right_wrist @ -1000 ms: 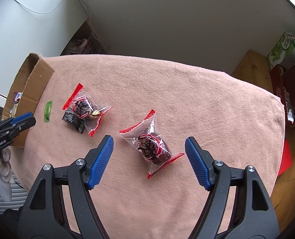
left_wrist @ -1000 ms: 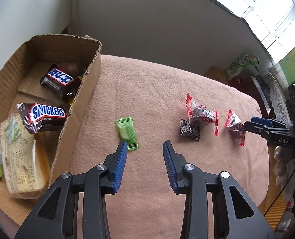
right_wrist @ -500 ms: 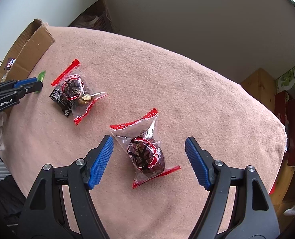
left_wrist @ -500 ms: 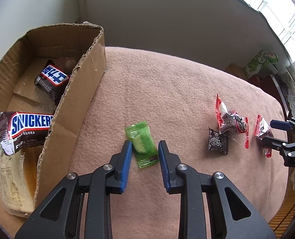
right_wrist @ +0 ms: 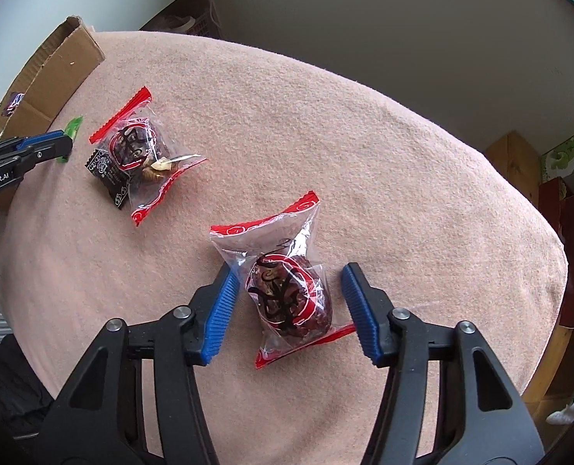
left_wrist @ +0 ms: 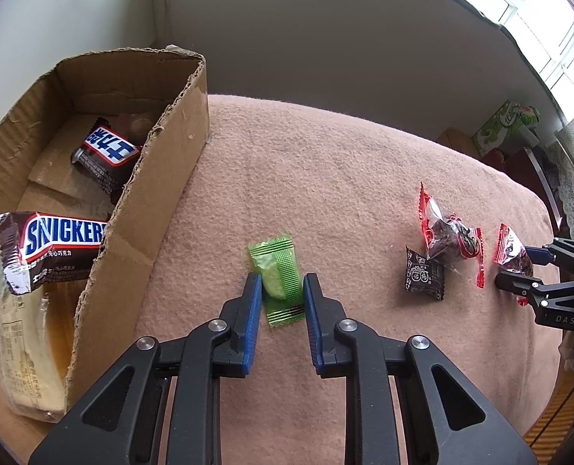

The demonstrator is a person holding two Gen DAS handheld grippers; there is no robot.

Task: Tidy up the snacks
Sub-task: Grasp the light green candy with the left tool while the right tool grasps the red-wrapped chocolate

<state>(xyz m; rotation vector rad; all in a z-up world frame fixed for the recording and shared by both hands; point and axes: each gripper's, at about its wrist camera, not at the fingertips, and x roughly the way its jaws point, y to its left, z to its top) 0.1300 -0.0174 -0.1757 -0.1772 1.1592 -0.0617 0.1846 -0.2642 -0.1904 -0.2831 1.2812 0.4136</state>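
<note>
A green candy packet lies on the pink blanket, and my left gripper is shut on it, a blue pad against each long side. My right gripper straddles a clear red-edged packet holding a dark fruit. Its jaws are closing, and a gap still shows beside the right pad. A second red-edged packet rests partly on a small dark packet between the two grippers. The cardboard box on the left holds two Snickers bars.
A pale wrapped loaf fills the near end of the box. The blanket drops away at its rounded edges. Beyond the far right edge stand a green tissue box and dark red boxes.
My left gripper came down onto the green candy and its jaws narrowed onto it. My right gripper sank over the red-edged packet, rolled a little, and its jaws drew inward.
</note>
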